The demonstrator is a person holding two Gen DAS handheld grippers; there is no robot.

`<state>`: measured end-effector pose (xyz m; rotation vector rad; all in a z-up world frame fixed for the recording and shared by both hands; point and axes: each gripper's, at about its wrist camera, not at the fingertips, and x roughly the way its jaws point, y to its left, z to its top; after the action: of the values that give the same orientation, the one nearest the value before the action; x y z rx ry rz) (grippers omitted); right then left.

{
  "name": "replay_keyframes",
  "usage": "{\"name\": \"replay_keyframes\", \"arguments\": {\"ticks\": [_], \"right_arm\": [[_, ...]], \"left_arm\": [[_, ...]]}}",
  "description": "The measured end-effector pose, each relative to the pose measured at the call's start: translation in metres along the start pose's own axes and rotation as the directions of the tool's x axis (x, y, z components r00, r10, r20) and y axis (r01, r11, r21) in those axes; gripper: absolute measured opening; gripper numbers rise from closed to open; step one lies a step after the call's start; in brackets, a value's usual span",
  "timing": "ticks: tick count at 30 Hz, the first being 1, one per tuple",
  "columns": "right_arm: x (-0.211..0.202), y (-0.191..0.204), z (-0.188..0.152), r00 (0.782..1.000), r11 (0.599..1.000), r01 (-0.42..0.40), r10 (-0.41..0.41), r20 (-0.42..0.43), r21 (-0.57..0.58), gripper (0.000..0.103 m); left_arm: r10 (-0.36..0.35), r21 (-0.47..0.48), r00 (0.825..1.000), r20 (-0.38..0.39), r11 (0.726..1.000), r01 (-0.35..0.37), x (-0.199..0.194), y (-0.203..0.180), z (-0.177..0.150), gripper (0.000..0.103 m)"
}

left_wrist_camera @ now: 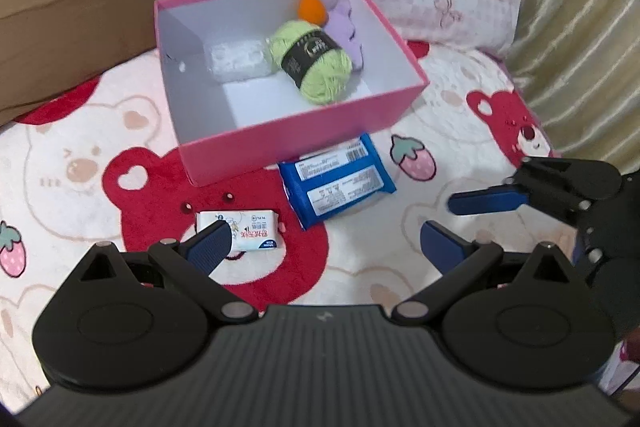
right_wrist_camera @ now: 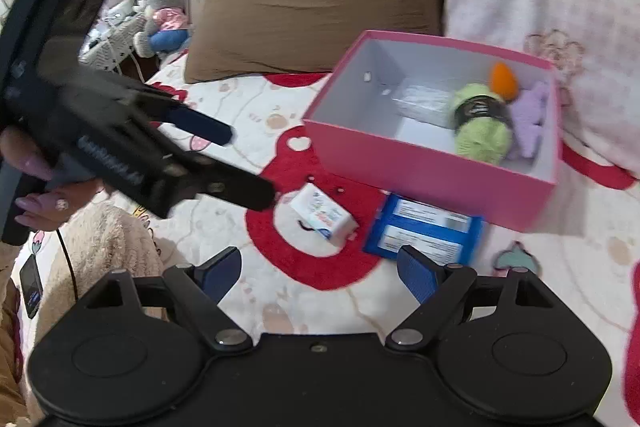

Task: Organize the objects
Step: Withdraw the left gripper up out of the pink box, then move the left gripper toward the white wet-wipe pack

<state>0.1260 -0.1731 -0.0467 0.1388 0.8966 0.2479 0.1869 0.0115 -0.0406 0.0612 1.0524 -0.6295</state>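
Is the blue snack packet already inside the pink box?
No, the blue snack packet lies on the blanket just outside the pink box.

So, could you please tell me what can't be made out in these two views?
- Purple item, left wrist view: shape unclear, partly behind the green yarn.
- Clear packet in the pink box: blurred, contents unreadable.
- Blue packet, right wrist view: near edge hidden by a right gripper finger.
- White packet: print too small.
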Motion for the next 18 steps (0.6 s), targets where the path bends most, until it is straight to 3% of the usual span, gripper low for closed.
{"name": "replay_keyframes", "arguments": {"ticks": [6,12,15,18], "right_arm": [[0.027,0.003,-0.004,0.999,0.998,0.026,-0.023,0.045,-0.065,0.087],[0.054,-0.009,-0.011,0.999,0.996,0.046,-0.044,0.021,-0.072,0.086],[0.065,-0.010,-0.011,0.999,0.998,0.033,-0.032,0.019,-0.050,0.086],[0.077,-0.007,-0.011,0.999,0.998,0.037,-0.035,0.032,-0.056,0.086]], "left_arm": [[-0.042,-0.008,0.999,0.022,0.999,0.043,0.022,0.019,-0.006,0.102],[0.049,0.041,0.996,0.073,0.998,-0.052,0.040,0.034,-0.021,0.102],[0.090,0.048,0.995,0.050,0.995,-0.093,0.054,0.045,-0.027,0.100],[0.081,0.008,0.997,0.020,0.997,-0.081,0.066,0.060,-0.032,0.100]]}}
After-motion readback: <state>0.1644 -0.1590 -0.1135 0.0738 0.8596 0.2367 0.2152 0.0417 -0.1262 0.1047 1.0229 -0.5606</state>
